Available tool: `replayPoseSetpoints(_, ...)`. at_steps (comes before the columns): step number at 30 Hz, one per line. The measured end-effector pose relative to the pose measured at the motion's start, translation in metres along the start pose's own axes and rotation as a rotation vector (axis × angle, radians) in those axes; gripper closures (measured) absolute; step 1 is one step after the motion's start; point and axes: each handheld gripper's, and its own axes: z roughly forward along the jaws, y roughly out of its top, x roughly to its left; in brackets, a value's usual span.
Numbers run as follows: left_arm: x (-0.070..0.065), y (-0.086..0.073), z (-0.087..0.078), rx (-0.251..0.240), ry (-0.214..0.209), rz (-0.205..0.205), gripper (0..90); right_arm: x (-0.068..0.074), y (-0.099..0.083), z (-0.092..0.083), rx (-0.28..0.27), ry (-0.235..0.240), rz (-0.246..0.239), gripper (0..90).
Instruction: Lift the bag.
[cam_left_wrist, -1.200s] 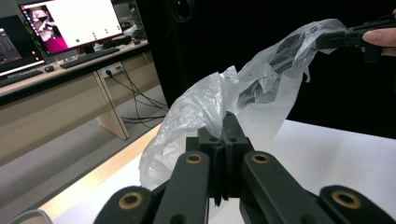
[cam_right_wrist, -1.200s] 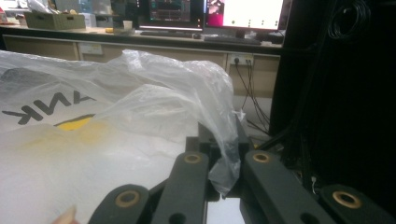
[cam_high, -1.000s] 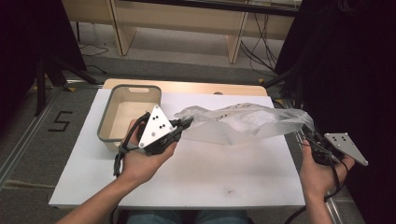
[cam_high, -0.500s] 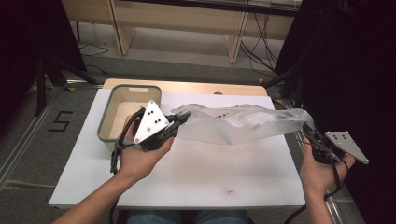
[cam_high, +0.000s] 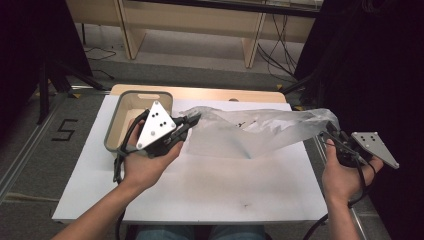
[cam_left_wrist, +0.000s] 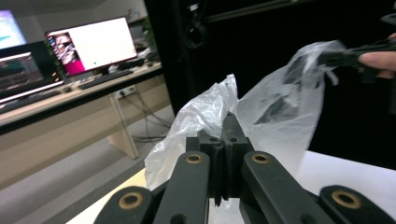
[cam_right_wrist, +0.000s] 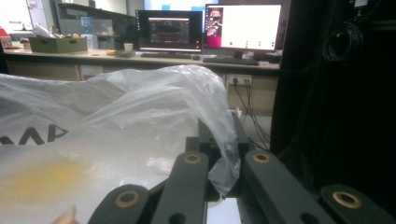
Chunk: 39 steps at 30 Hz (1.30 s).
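A clear plastic bag (cam_high: 260, 131) with some dark print hangs stretched above the white table (cam_high: 210, 190) between both hands. My left gripper (cam_high: 196, 119) is shut on the bag's left end, next to the basin. My right gripper (cam_high: 327, 134) is shut on the bag's right end, past the table's right edge. In the left gripper view the jaws meet on crumpled bag film (cam_left_wrist: 205, 116), and the other hand's gripper (cam_left_wrist: 355, 56) holds the far end. The right gripper view has the bag film (cam_right_wrist: 116, 130) draped over its closed jaws.
A grey basin (cam_high: 116, 125) with a pale inside stands at the table's back left, just behind my left hand. A wooden board (cam_high: 200, 93) lies along the table's far edge. Desks with lit monitors (cam_right_wrist: 243, 28) stand in the room beyond.
My left hand has drawn slightly left toward the basin with the bag's end, pulling the bag a little tauter. The right hand has stayed put.
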Motion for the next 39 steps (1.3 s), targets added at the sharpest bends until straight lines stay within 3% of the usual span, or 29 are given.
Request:
replayPoseSetpoints(8, 0.028, -0.023, 0.025, 0.080, 0.069, -0.056, 89.6, 0.011, -0.004, 0.024, 0.044, 0.027, -0.011, 89.9)
replayPoseSetpoints(12, 0.038, -0.029, 0.031, 0.094, 0.093, -0.078, 89.5, 0.015, -0.005, 0.034, 0.056, 0.033, -0.012, 90.0)
replayPoseSetpoints(20, 0.044, -0.036, 0.042, 0.128, 0.113, -0.081, 89.5, 0.020, -0.005, 0.055, 0.097, 0.032, -0.016, 90.0)
replayPoseSetpoints(28, 0.054, -0.051, 0.060, 0.194, 0.144, -0.080, 89.5, 0.025, -0.021, 0.079, 0.174, 0.046, -0.014, 89.9)
replayPoseSetpoints(39, 0.068, -0.080, 0.078, 0.293, 0.179, -0.115, 89.5, 0.027, -0.047, 0.104, 0.284, 0.040, -0.023, 89.9)
